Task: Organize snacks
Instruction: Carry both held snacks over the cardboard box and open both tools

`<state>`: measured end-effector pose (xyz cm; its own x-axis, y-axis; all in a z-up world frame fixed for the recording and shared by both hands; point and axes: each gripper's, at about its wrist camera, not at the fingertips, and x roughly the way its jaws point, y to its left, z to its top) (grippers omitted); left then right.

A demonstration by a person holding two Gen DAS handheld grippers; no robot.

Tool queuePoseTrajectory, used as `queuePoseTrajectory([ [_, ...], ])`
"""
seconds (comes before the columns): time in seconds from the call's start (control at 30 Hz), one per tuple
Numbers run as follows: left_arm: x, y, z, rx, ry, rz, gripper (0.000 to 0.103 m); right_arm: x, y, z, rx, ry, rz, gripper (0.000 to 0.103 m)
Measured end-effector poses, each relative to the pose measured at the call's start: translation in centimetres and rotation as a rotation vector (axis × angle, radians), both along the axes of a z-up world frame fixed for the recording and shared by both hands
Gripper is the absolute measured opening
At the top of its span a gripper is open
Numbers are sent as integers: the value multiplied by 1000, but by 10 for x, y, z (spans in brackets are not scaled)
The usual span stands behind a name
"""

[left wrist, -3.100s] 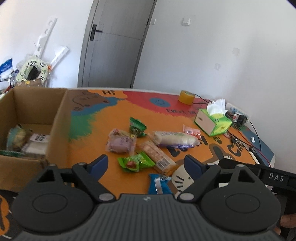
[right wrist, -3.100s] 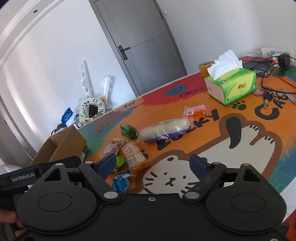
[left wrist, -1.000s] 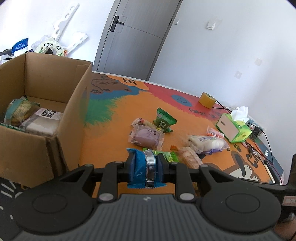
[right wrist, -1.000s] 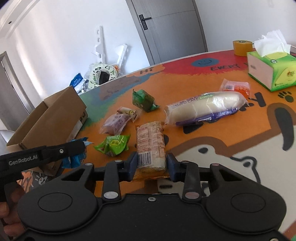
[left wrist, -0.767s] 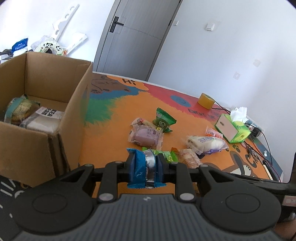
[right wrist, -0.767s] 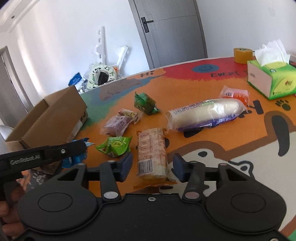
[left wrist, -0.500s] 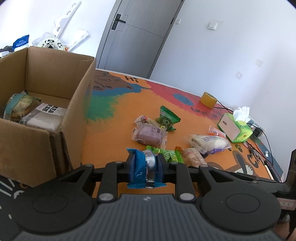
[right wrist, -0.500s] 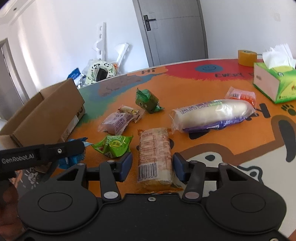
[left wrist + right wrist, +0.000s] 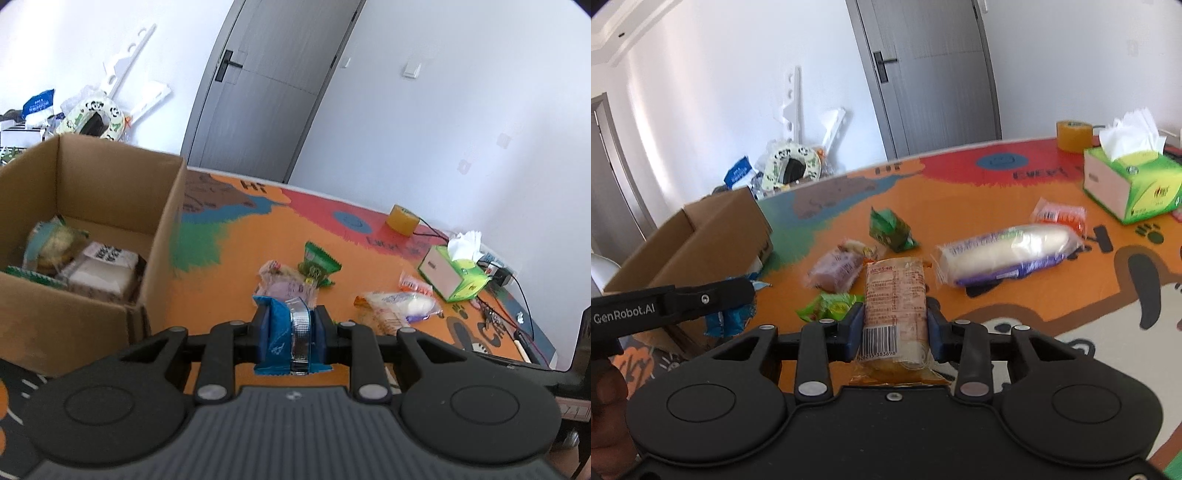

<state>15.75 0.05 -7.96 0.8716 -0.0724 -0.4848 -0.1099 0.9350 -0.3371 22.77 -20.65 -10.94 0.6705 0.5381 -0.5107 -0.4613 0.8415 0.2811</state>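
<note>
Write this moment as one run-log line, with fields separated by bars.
left gripper: shut on blue packet | right gripper: shut on cake bar | box: open, holds snacks | stage: carrying

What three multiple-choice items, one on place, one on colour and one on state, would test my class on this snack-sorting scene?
1. Where does the cardboard box stand, seen from the left wrist view?
A. left of the loose snacks
B. right of the tissue box
C. behind the tape roll

2. What colour is the packet in the left gripper?
A. red
B. blue
C. yellow

3. How is the right gripper?
A. open above the mat
B. shut on nothing
C. shut on the barcoded pastry pack

Answers: 1 A, the box fills the left side. 2 B, blue wrapper between the jaws. 3 C, both pads press the pack's sides.
</note>
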Motion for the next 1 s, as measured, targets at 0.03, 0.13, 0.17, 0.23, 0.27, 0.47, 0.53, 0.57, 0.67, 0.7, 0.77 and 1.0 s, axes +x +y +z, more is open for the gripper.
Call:
queuePoseTrajectory([
  [0.03, -2, 1, 3, 3, -5, 1, 24, -1, 0, 2, 10, -3, -1, 36],
  [0.13, -7, 3, 12, 13, -23, 9, 24, -4, -1, 11, 33, -20, 0, 36],
  [0.17, -9, 5, 15, 18, -33, 13, 24, -6, -1, 14, 38, -27, 1, 36],
  [0.23, -12, 8, 20, 23, -46, 21, 24, -9, 1, 19, 48, -39, 5, 36],
  [0.27, -14, 9, 22, 23, -51, 26, 24, -10, 2, 21, 53, -42, 6, 36],
  [0.47, -25, 23, 34, 26, -83, 53, 24, -16, 10, 34, 78, -67, 18, 36],
  [0.53, -28, 29, 37, 25, -91, 62, 24, -17, 14, 38, 85, -75, 22, 36],
  [0.57, -29, 32, 39, 25, -96, 66, 24, -18, 17, 40, 87, -78, 24, 36],
  [0.67, -35, 42, 44, 27, -114, 83, 24, -20, 23, 45, 92, -90, 33, 36],
  [0.7, -37, 46, 45, 26, -119, 90, 24, -20, 26, 47, 94, -93, 37, 36],
  [0.77, -39, 51, 48, 24, -124, 101, 24, -21, 31, 50, 100, -97, 43, 36],
  [1.0, -45, 74, 53, 25, -144, 133, 24, -21, 50, 57, 106, -118, 74, 36],
])
